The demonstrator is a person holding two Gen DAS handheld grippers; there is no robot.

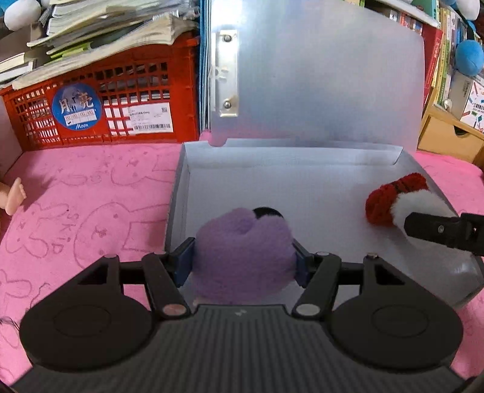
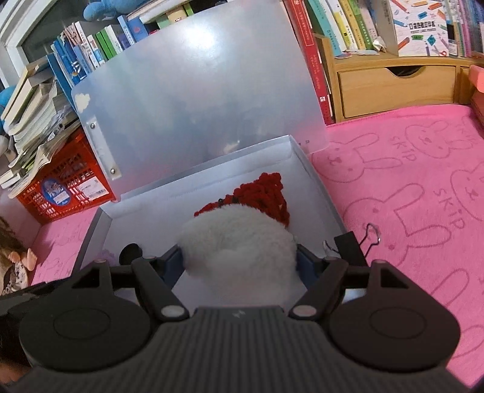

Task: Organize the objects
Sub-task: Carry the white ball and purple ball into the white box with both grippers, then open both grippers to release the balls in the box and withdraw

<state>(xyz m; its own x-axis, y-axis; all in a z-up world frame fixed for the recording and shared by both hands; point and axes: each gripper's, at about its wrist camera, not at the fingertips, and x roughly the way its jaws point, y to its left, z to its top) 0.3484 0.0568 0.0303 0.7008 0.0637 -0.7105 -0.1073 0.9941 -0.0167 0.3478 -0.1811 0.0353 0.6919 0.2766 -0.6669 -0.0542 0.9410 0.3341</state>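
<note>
A home study or bedroom: crammed bookshelves (image 2: 348, 24), a bunny-print pink blanket (image 2: 408, 181), plush toys (image 1: 469, 57).

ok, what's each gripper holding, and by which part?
Left gripper: purple plush toy, clamped across its sides. Right gripper: white and red plush toy, pinched across its white end.

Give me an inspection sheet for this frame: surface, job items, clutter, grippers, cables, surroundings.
Surface: pink bunny-print cloth covers the table.
Job's things: grey file box, lid up; purple plush toy and white-and-red plush toy both over the box interior.
Clutter: black binder clip at the box's right edge; doll foot at the far left.
Grippers: left hand-held gripper shut on the purple plush toy; right hand-held gripper shut on the white-and-red plush toy.
Cables: nothing seen.
Surroundings: red crate under stacked books; wooden drawer unit; book rows behind.
</note>
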